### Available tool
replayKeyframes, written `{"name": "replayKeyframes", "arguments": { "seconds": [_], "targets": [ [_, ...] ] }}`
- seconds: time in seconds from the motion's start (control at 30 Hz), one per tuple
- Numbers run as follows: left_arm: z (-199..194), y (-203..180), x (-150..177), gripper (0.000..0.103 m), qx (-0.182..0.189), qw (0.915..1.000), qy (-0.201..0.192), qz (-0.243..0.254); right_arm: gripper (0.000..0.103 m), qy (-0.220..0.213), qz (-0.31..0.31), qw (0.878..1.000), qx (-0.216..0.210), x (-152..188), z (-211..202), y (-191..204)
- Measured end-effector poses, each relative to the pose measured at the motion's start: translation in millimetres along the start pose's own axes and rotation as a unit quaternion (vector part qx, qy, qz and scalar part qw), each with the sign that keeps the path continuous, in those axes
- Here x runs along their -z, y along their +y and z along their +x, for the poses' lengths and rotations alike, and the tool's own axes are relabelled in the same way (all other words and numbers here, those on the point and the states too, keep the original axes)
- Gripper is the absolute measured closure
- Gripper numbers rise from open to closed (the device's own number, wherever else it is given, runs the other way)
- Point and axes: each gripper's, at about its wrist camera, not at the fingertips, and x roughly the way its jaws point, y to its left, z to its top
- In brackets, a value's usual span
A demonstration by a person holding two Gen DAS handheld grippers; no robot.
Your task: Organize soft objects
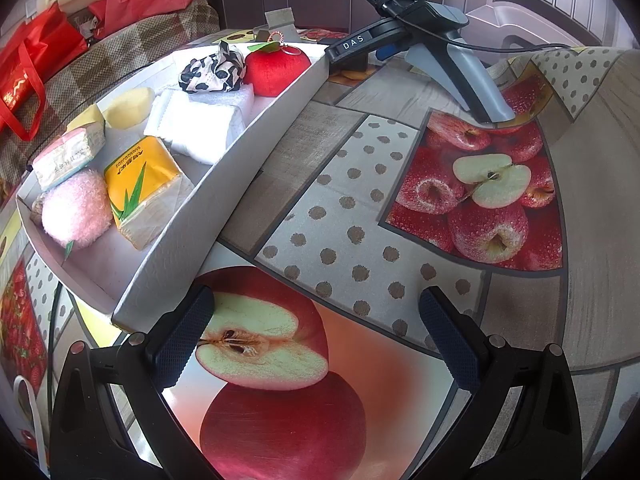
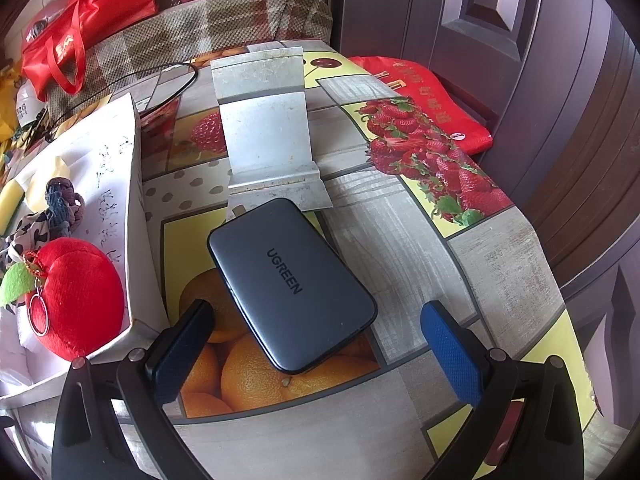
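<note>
- Here, my left gripper [image 1: 316, 336] gapes wide and empty over the fruit-print tablecloth [image 1: 360, 240].
- My right gripper [image 2: 318, 344], also wide, empty, reads "UGREEN" on a grey device [image 2: 292, 284].
- Only the left view shows "DAS" on the other gripper's body [image 1: 356, 44].
- The soft objects, including a red plush apple [image 1: 276, 68], lie in the white tray [image 1: 224, 184].

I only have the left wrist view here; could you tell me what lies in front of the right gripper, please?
Observer: A dark grey UGREEN power bank lies flat on the tablecloth, between the open fingers of the right gripper and a little ahead of them.
Operator: Thank you. Is anything beyond it?
Observer: Yes, a bent metal stand stands just past it, its foot touching the power bank's far end.
Operator: And the red plush apple, is it in the tray?
Observer: It is; the red plush apple rests against the white tray wall, its keyring hanging in front.
</note>
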Motion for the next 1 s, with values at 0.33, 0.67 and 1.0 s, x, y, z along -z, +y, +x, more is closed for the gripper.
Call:
{"name": "replayKeyframes", "arguments": {
  "seconds": [0.33,0.67,1.0],
  "targets": [
    [0.0,-0.1,0.1,0.000,0.000,1.0000,0.000,0.000,0.000,-0.007,0.000,1.000,-0.001,1.0,-1.0,-0.2],
    [0.0,-0.2,0.2,0.000,0.000,1.0000,0.000,0.000,0.000,-0.007,0.000,1.000,-0.001,0.8,-1.0,-0.3],
    [0.1,-0.2,0.3,0.000,0.000,1.0000,0.000,0.000,0.000,-0.009,0.000,1.000,0.000,1.3,-1.6,-0.3]
  ]
}}
